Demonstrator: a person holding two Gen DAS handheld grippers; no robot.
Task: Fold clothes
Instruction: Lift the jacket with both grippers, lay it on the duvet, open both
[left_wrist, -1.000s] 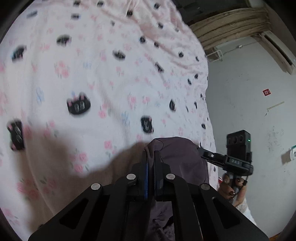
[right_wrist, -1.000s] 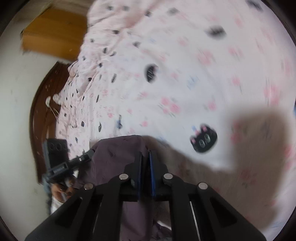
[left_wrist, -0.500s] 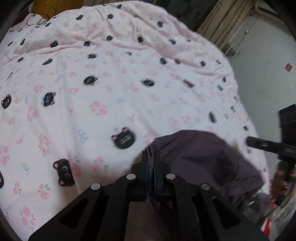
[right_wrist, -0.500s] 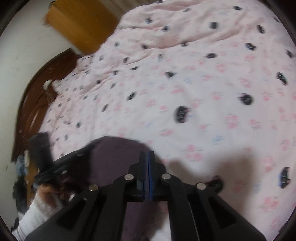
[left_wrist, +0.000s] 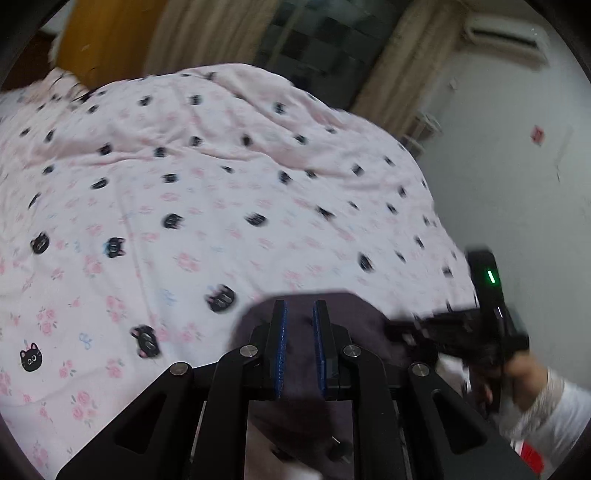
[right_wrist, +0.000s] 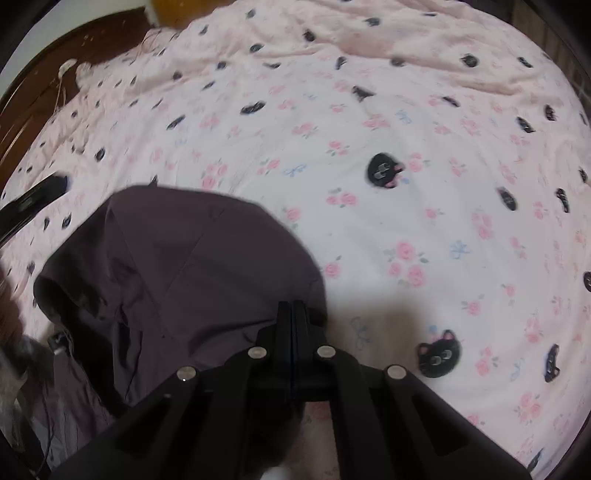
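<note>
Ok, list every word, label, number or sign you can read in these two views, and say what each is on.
None can be read.
Red sign on the wall: too small and blurred.
Red-and-white patch by the white sleeve: blurred, no letters legible.
Bedsheet: only cat faces, roses and bows, no text.

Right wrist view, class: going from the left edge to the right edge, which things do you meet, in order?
Dark wooden headboard → the other gripper's black finger → dark purple garment → right gripper, shut on the garment's edge → pink bedsheet with black cat faces and roses.
</note>
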